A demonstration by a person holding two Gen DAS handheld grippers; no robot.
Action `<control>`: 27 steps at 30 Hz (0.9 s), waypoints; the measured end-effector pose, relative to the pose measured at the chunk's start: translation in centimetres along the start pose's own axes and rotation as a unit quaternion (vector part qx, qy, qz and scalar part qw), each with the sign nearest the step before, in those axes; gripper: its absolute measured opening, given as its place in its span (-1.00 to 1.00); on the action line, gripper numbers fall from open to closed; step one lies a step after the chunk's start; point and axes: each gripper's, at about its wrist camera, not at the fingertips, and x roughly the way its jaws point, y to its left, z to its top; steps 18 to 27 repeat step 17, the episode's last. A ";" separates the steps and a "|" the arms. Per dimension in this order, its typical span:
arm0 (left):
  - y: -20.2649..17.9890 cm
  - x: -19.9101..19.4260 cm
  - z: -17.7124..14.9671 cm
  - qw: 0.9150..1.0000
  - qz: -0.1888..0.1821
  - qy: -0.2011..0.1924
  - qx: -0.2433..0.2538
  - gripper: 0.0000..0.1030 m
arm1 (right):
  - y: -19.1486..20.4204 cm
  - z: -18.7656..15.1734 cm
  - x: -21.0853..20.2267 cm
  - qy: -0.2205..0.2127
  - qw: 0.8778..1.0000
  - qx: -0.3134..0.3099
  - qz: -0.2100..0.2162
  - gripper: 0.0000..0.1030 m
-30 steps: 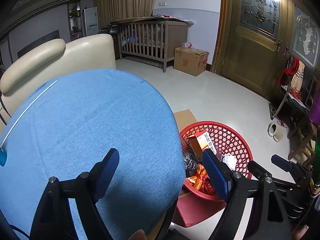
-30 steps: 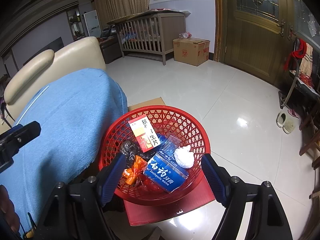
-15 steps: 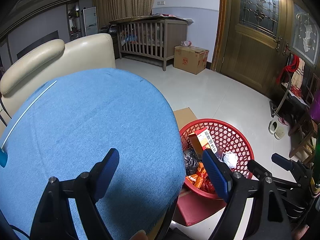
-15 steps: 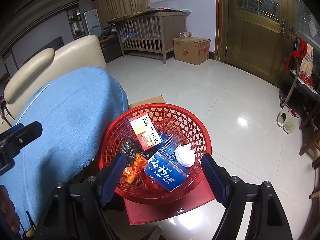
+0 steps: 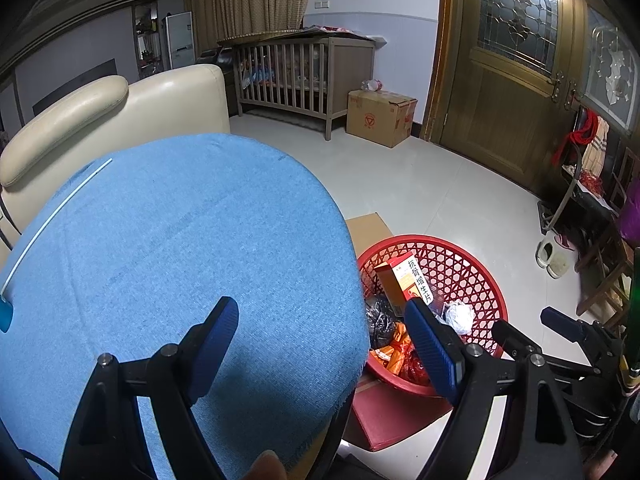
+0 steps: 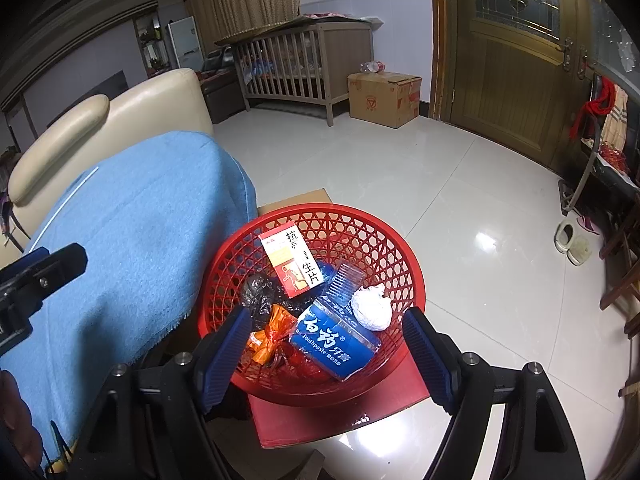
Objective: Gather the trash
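A red mesh basket (image 6: 384, 236) stands on a red box beside the table. In it lie an orange-and-white medicine box (image 6: 291, 264), a blue toothpaste box (image 6: 336, 338), a white paper wad (image 6: 370, 307), a black bag (image 6: 258, 292) and orange wrappers (image 6: 272, 336). My right gripper (image 6: 326, 348) is open and empty, just above the basket's near rim. My left gripper (image 5: 324, 336) is open and empty over the right edge of the blue-clothed table (image 5: 160, 248). The basket also shows in the left wrist view (image 5: 460, 256).
A cream sofa (image 5: 112, 116) stands behind the table. A wooden crib (image 5: 304, 72) and a cardboard box (image 5: 380, 118) stand at the far wall by a wooden door (image 5: 512, 92). Slippers (image 6: 572, 240) lie on the tiled floor at right. A white stick (image 5: 56, 216) lies on the cloth.
Both grippers have drifted slightly; the basket sits a touch lower and further right in the left wrist view. Nothing was taken hold of or let go.
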 end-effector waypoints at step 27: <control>-0.4 0.2 -0.4 1.000 -0.011 0.003 0.008 0.66 | -0.4 -0.3 0.3 0.007 1.000 0.004 -0.001 0.57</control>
